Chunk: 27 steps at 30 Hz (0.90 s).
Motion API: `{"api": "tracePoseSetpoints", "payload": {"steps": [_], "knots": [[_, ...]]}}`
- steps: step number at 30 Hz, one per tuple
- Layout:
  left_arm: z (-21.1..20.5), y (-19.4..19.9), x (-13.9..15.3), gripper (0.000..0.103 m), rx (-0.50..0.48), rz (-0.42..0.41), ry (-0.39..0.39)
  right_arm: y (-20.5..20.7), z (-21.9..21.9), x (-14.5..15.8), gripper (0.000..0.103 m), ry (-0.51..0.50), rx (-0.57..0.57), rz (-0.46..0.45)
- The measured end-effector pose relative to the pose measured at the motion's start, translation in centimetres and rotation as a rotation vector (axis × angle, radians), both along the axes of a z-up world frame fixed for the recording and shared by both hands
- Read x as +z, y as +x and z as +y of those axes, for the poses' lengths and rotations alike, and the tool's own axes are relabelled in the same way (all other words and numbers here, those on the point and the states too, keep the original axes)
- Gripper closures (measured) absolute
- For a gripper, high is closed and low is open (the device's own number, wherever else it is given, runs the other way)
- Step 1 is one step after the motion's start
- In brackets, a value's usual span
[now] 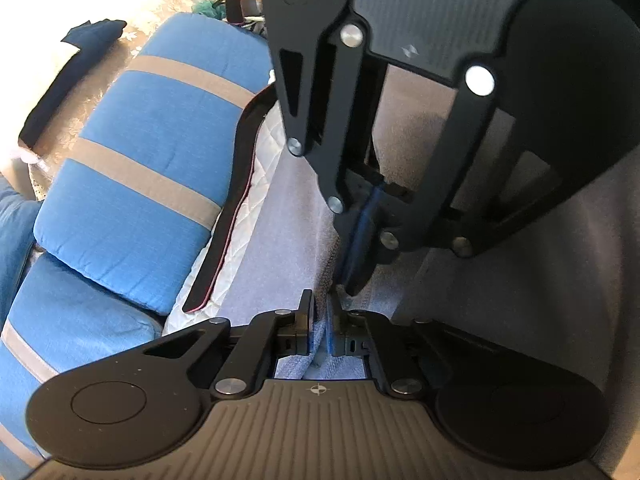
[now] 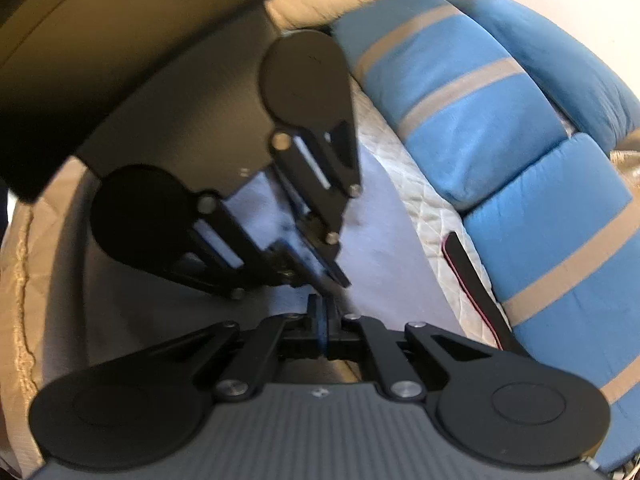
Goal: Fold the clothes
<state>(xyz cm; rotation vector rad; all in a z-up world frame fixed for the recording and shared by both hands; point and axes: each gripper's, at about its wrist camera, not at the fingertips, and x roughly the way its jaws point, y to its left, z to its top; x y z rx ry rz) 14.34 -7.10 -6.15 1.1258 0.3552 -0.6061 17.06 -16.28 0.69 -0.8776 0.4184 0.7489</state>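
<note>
A pale lavender-grey cloth (image 1: 288, 240) lies on a white quilted bed cover, and it also shows in the right wrist view (image 2: 380, 248). My left gripper (image 1: 320, 320) is shut on an edge of this cloth. My right gripper (image 1: 356, 280) comes in from above in the left wrist view, its tips right beside the left gripper's tips, pinching the same cloth edge. In the right wrist view my right gripper (image 2: 324, 320) is shut with blue pads together on the cloth, and my left gripper (image 2: 320, 276) meets it tip to tip.
Blue cushions with tan stripes (image 1: 152, 168) line the left side and show at the right in the right wrist view (image 2: 500, 128). A black strap with red edging (image 1: 228, 216) lies on the white quilted cover (image 1: 256, 184). A dark blue garment (image 1: 68, 80) lies far left.
</note>
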Motion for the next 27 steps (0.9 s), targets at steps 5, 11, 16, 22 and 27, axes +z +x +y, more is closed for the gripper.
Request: {"api": "tracePoseSetpoints", "payload": {"steps": [5,11,16,22,27], "knots": [[0.3,-0.3,0.3,0.099,-0.002,0.019,-0.003,0.9,-2.3,2.0,0.066,0.092,-0.089,0.004],[0.2,-0.6,-0.1,0.099,-0.011,0.07,0.02,2.7,-5.2,2.9,0.04,0.154,-0.248,-0.019],[0.3,-0.5,0.3,0.099,0.0,0.121,0.001,3.7,-5.3,2.2,0.033,0.135,-0.349,-0.046],[0.5,-0.2,0.4,0.099,0.006,0.179,0.001,7.8,-6.3,2.9,0.031,0.303,-0.492,0.054],[0.7,0.2,0.8,0.099,0.022,0.233,-0.014,13.1,-6.4,2.3,0.03,0.397,-0.539,0.19]]}}
